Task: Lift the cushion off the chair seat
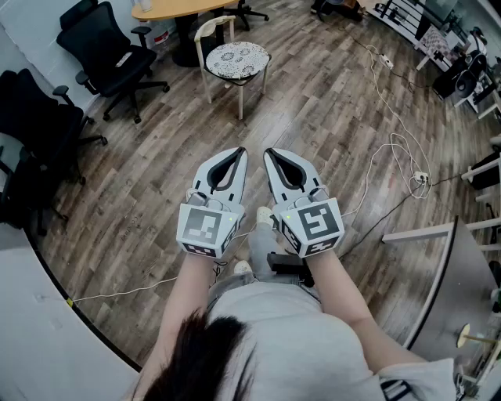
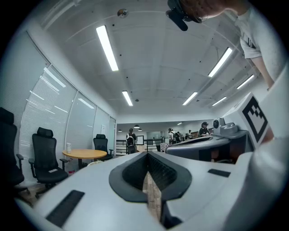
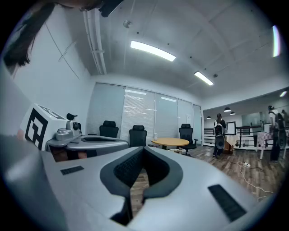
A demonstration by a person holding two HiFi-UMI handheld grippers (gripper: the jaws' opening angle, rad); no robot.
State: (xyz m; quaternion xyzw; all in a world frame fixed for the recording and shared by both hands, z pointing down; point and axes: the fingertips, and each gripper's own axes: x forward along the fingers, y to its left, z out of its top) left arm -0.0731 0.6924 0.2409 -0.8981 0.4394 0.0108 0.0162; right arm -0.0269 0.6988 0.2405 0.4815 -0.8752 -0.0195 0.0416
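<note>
- Two black office chairs (image 1: 109, 47) stand at the far left on the wooden floor (image 1: 141, 196); in the left gripper view one of them (image 2: 45, 155) sits beside a round wooden table (image 2: 84, 154).
- The left gripper (image 1: 238, 152) is held level in front of the person, well short of the chair. In the left gripper view (image 2: 147, 153) its jaws are pressed together at the tips with nothing between them; only floor shows through the gap behind the tips.
- The cushion (image 1: 237, 59), round and white with a dark pattern, lies flat on the seat of a cream-framed chair (image 1: 211, 30). The chair stands ahead of both grippers, just right of the round table (image 1: 176, 9).
- The right gripper (image 1: 271, 153) is held just beside the left one, also level and far from the cushion. In the right gripper view (image 3: 143, 148) its jaws are likewise closed and empty.
- A white cable (image 1: 391, 145) loops across the floor to the right, running to a plug block (image 1: 420, 177).
</note>
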